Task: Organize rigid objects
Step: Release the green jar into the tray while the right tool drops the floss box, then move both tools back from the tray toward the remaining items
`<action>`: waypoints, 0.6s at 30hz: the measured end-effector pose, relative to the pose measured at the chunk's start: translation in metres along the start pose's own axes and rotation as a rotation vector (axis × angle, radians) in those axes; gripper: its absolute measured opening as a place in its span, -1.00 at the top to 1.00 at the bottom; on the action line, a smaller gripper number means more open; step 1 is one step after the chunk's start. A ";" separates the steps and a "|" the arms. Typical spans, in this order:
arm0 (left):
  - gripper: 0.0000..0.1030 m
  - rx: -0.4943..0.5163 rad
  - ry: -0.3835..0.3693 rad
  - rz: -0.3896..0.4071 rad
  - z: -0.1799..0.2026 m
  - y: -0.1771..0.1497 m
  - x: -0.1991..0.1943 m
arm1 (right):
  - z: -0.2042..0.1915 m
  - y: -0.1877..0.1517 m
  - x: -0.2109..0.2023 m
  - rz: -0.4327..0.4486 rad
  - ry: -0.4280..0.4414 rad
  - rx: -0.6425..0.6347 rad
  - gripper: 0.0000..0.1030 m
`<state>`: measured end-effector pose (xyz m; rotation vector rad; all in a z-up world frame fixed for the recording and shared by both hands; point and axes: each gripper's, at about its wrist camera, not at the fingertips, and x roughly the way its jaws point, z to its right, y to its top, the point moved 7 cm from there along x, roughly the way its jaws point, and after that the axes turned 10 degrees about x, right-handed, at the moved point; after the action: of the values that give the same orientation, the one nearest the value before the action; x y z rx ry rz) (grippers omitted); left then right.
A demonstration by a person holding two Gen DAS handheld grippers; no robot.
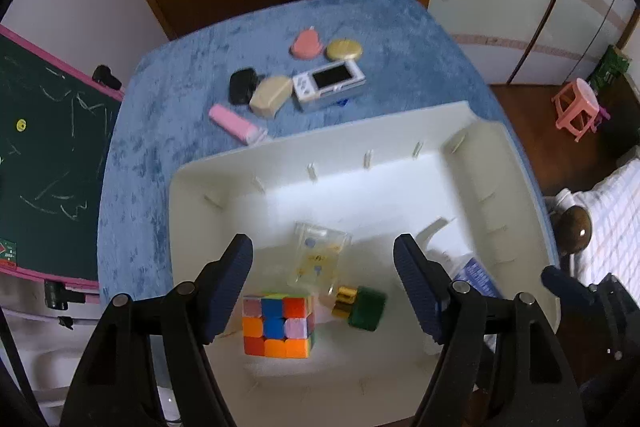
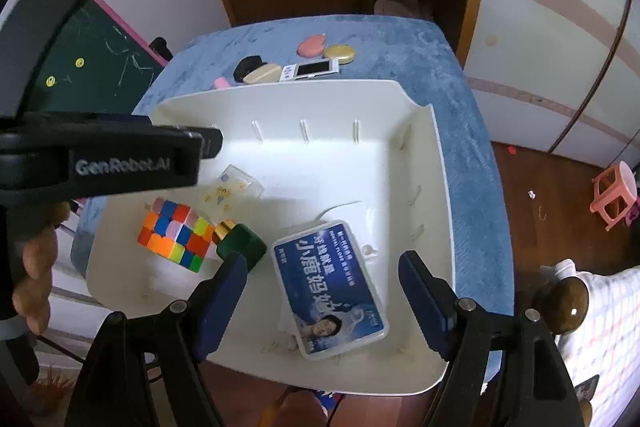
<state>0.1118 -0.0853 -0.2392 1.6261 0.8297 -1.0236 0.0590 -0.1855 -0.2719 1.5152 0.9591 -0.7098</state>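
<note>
A white bin sits on the blue table. In it lie a colour cube, a clear card case, a green and gold bottle and a blue lidded box. My left gripper is open and empty above the cube and the bottle. My right gripper is open and empty above the blue box. Beyond the bin lie a white game console, a beige case, a black case, a pink tube, a pink shape and a gold disc.
A green chalkboard stands left of the table. A wooden door and a shelf are behind it. A pink stool stands on the floor at right. The left gripper's body crosses the right wrist view at left.
</note>
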 end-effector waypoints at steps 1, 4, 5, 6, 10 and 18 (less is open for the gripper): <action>-0.48 -0.006 -0.016 0.013 0.002 0.003 -0.003 | 0.001 0.002 -0.001 0.005 0.000 -0.001 -0.53; -0.48 -0.032 -0.058 0.037 0.007 0.011 -0.009 | 0.004 0.009 -0.003 0.019 -0.016 -0.011 -0.53; -0.48 -0.038 -0.069 0.040 0.009 0.013 -0.009 | 0.005 0.011 -0.004 0.023 -0.019 -0.016 -0.53; -0.48 -0.047 -0.076 0.044 0.009 0.015 -0.009 | 0.006 0.014 -0.004 0.027 -0.019 -0.018 -0.53; -0.48 -0.081 -0.066 0.041 0.006 0.022 -0.007 | 0.011 0.021 -0.009 0.039 0.011 -0.010 -0.53; -0.48 -0.211 -0.041 0.035 -0.023 0.033 0.000 | 0.018 0.038 -0.013 0.053 0.039 0.005 -0.53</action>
<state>0.1458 -0.0721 -0.2233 1.4321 0.8494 -0.9098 0.0877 -0.2060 -0.2452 1.5587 0.9437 -0.6474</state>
